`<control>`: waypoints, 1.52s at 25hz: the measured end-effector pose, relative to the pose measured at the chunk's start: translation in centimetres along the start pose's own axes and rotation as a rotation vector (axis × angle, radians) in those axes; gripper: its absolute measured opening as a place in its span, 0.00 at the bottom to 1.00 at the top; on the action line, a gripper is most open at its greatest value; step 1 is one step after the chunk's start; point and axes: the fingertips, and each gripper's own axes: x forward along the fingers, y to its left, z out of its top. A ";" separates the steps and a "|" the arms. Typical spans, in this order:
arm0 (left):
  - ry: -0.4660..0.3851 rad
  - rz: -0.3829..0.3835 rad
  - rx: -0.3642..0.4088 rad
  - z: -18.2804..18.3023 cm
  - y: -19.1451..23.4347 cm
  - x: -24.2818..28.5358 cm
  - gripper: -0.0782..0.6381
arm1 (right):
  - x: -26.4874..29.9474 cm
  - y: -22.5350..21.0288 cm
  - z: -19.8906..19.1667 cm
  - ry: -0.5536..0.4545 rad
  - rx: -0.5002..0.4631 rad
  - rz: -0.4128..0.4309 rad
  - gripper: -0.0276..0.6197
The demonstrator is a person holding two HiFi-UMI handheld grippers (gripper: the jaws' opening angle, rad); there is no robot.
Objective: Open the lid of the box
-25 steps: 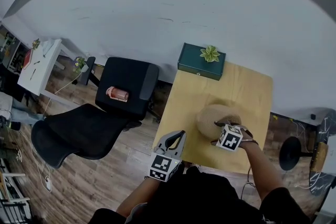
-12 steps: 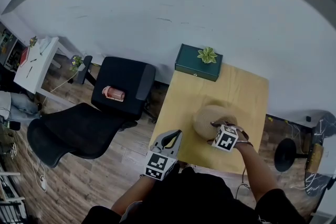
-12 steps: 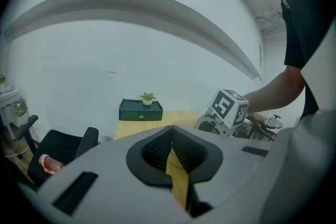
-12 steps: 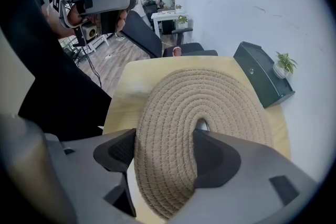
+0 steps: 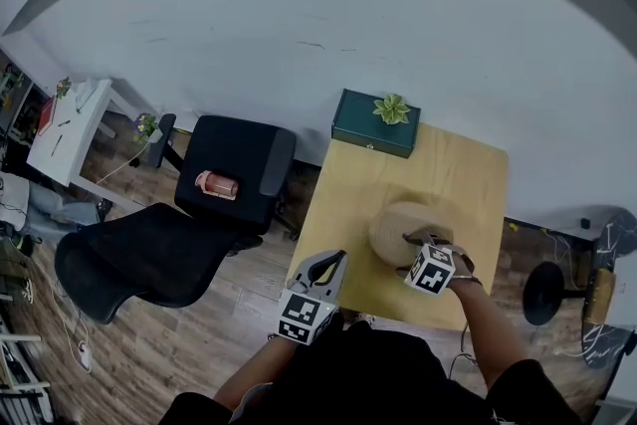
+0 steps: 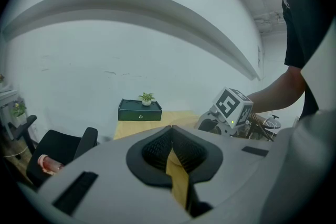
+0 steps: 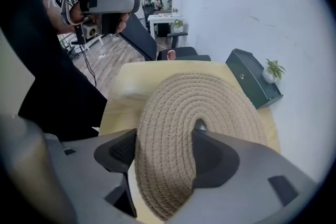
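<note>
Right gripper view: right gripper (image 7: 165, 138), closing, seemingly pinches lid (image 7: 212, 99).

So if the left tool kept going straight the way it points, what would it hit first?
Most likely the wooden tabletop: the left tool, shut and empty, tilts slightly down across it. The dark green box sits left of that line; depth is uncertain.

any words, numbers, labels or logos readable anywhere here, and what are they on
No readable text in any view.
On the left marker cube of the left tool: black and white squares, no letters.
On the right marker cube of the right tool, whose jaws have just been closing on the woven lid: squares only.
On the green box: a small pale mark on its front, too small to read.
On the woven lid: no print.
</note>
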 end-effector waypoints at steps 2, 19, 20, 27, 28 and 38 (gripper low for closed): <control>-0.003 0.002 0.001 0.1 0.1 0.0 0.13 | -0.3 -0.2 0.1 -0.009 0.005 -0.019 0.56; -0.002 -0.055 0.018 0.3 -0.4 1.3 0.13 | -7.1 -2.5 2.2 -0.215 0.146 -0.252 0.56; -0.002 -0.061 0.020 0.4 -0.6 1.5 0.13 | -7.8 -2.7 2.2 -0.239 0.166 -0.274 0.56; -0.005 -0.112 0.043 1.4 -2.2 3.1 0.14 | -11.1 -4.1 0.4 -0.346 0.334 -0.404 0.56; -0.004 -0.121 0.046 1.5 -2.5 3.3 0.14 | -11.4 -4.2 0.0 -0.356 0.361 -0.418 0.56; 0.012 -0.200 0.082 2.3 -4.9 5.4 0.13 | -12.8 -3.9 -6.3 -0.317 0.539 -0.519 0.56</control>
